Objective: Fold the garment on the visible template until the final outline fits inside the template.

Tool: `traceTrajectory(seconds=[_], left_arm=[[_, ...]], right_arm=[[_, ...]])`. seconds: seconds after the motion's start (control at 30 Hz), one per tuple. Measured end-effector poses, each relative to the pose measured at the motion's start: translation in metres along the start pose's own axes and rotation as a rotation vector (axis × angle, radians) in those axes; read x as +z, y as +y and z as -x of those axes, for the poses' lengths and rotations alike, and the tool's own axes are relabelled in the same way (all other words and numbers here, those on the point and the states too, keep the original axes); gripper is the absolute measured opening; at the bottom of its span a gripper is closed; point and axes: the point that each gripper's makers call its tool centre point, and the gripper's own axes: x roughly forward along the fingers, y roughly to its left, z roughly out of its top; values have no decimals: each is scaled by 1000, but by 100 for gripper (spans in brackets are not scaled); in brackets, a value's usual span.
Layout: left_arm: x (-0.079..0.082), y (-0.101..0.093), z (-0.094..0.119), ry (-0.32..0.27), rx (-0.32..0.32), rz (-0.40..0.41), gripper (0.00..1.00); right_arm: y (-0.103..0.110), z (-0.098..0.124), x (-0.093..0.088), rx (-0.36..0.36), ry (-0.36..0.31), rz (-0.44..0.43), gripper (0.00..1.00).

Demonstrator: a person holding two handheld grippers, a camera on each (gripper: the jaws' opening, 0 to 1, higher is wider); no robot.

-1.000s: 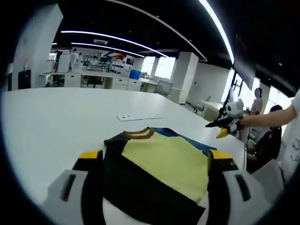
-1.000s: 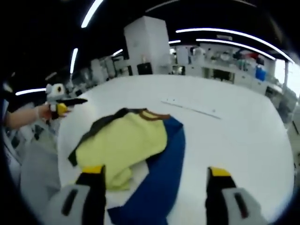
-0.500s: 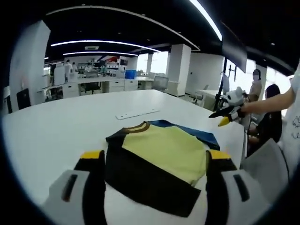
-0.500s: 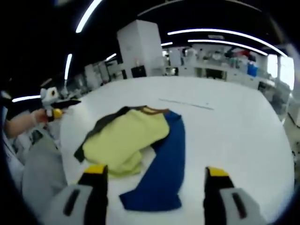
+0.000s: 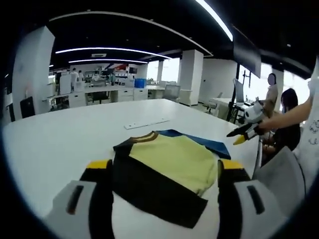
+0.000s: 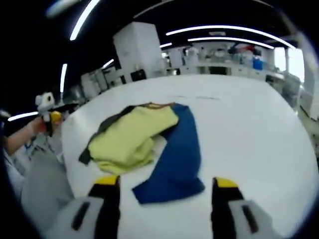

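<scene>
The left gripper view looked from low over the near edge of the white surface [image 5: 60,134], forward along its own tool [image 5: 162,169] and across the folded garment [image 5: 167,159] close ahead, toward the far office. The right gripper view sat somewhat higher, seemingly further back, facing the same garment [image 6: 144,142] from the opposite side along its tool [image 6: 162,181]. Both shared the garment and surface, and each caught the other tool held off the surface edge [image 5: 244,133] [image 6: 50,110].

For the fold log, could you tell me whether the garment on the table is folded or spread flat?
Partly folded: the garment's yellow section lies bunched and doubled over, while its blue part stretches out flat on the table.
</scene>
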Motion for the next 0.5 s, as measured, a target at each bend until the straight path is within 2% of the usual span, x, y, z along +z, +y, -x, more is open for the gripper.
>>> traceTrajectory(seconds=[0.17, 0.23, 0.3, 0.33, 0.5], left_arm=[[-5, 0, -3, 6, -4, 14, 83], [-6, 0, -4, 7, -7, 21, 83], [-7, -2, -5, 9, -11, 26, 82], [-7, -4, -5, 9, -13, 29, 82], [-7, -4, -7, 6, -18, 51, 81]], right_arm=[[3, 2, -7, -9, -8, -6, 63], [13, 10, -16, -14, 1, 34, 54], [9, 7, -19, -5, 8, 113, 43], [17, 7, -25, 4, 25, 149, 39], [29, 1, -43, -13, 77, 336, 27]])
